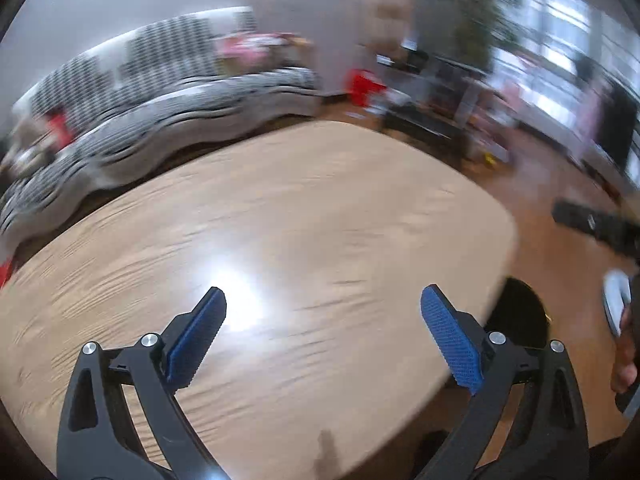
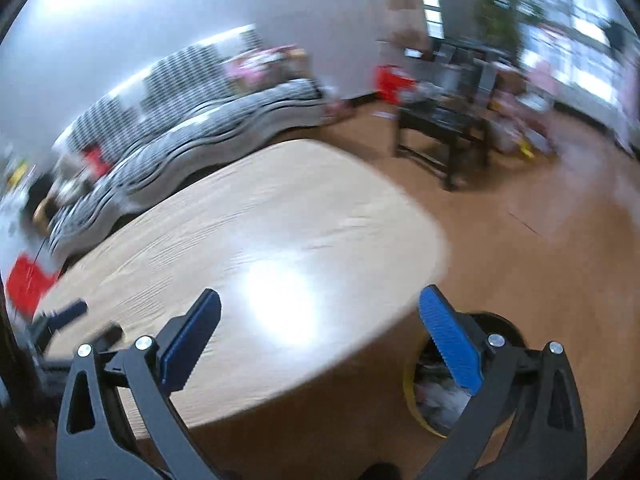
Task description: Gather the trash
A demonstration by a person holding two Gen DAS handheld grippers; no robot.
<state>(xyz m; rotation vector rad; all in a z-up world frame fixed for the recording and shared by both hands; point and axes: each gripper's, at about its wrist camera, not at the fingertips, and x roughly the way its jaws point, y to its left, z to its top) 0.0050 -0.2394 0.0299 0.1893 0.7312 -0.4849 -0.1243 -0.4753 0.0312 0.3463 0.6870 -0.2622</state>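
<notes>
Both my left tongs (image 1: 323, 296) and right tongs (image 2: 320, 298) gape wide and empty over the bare worktop (image 1: 280, 208), trash in the bin (image 2: 440, 396) at lower right; the blur risks clipping the worktop edge.

Table (image 1: 280, 208) light wood grain; sofa (image 1: 168, 120) black-white wavy stripes at 10 o'clock; gripper pads (image 1: 450, 344) blue; bin (image 2: 412, 396) rim yellow.

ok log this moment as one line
left gripper open, empty | right gripper open, empty | bin beside table, trash inside
</notes>
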